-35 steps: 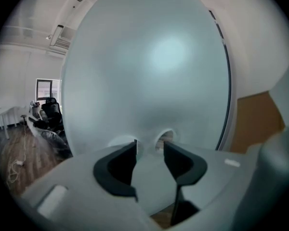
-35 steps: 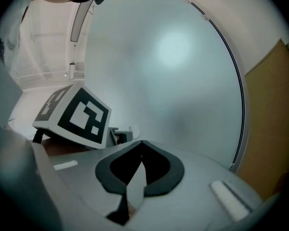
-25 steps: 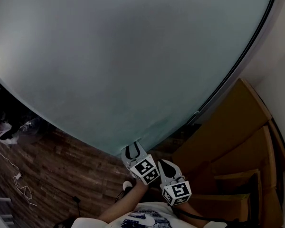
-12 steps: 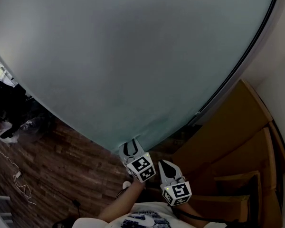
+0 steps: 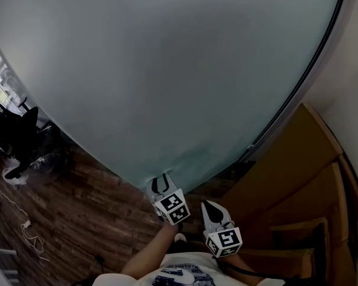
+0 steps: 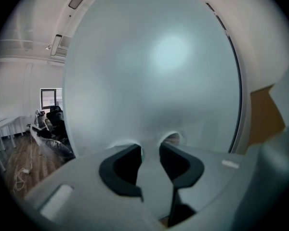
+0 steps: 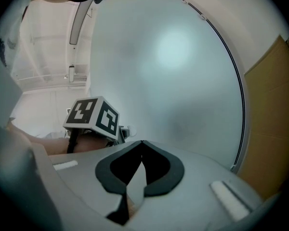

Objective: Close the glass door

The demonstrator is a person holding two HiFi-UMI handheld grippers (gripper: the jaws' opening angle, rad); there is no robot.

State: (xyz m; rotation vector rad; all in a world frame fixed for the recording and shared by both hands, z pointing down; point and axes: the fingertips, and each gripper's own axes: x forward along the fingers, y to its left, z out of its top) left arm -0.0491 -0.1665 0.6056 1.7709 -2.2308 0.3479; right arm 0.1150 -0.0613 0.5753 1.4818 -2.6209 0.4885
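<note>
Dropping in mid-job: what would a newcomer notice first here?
The frosted glass door fills nearly the whole head view. At its lower edge the left gripper points at it, fingers apart with nothing between them; the right gripper sits just right of it, fingers shut.

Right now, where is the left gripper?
The left gripper sits low centre in the head view, at the bottom of the glass door, left of the right gripper.

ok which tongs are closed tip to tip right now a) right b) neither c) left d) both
a: in their own view the right tongs meet at the tips, while the left tongs stand apart, facing the glass door.
</note>
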